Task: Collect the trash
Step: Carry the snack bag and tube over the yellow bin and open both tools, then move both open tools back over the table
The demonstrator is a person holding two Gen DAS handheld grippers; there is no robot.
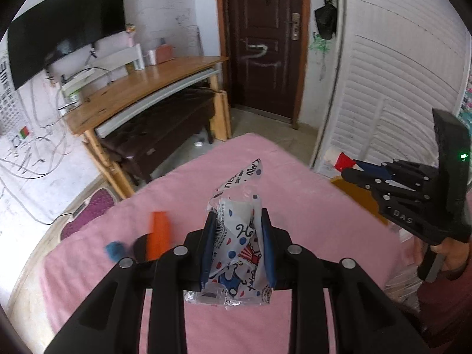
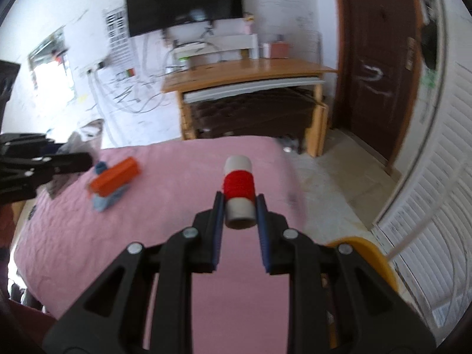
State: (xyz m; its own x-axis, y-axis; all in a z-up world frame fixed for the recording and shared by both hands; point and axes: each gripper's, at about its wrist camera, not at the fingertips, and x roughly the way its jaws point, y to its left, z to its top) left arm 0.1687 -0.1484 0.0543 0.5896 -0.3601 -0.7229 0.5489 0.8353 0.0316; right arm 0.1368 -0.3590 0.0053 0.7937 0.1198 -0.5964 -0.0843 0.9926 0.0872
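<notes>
Trash items are clamped in both tools above the pink bed [image 1: 295, 177]. Left hand-held gripper [image 1: 237, 221]: jaws narrowly spread, pads pressing a crumpled printed wrapper [image 1: 236, 253]. Right hand-held gripper [image 2: 239, 203]: jaws nearly closed, gripping a white spool of red thread [image 2: 239, 190]. An orange box [image 2: 115, 176] lies on the bed.

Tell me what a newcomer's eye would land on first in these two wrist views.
First, the crinkled printed plastic wrapper pinched in the left gripper above the pink quilted bedspread. Next, the white cardboard spool wound with red thread, clamped in the right gripper over the same bed. Behind them, an orange rectangular box lies on the bed's left side.
</notes>
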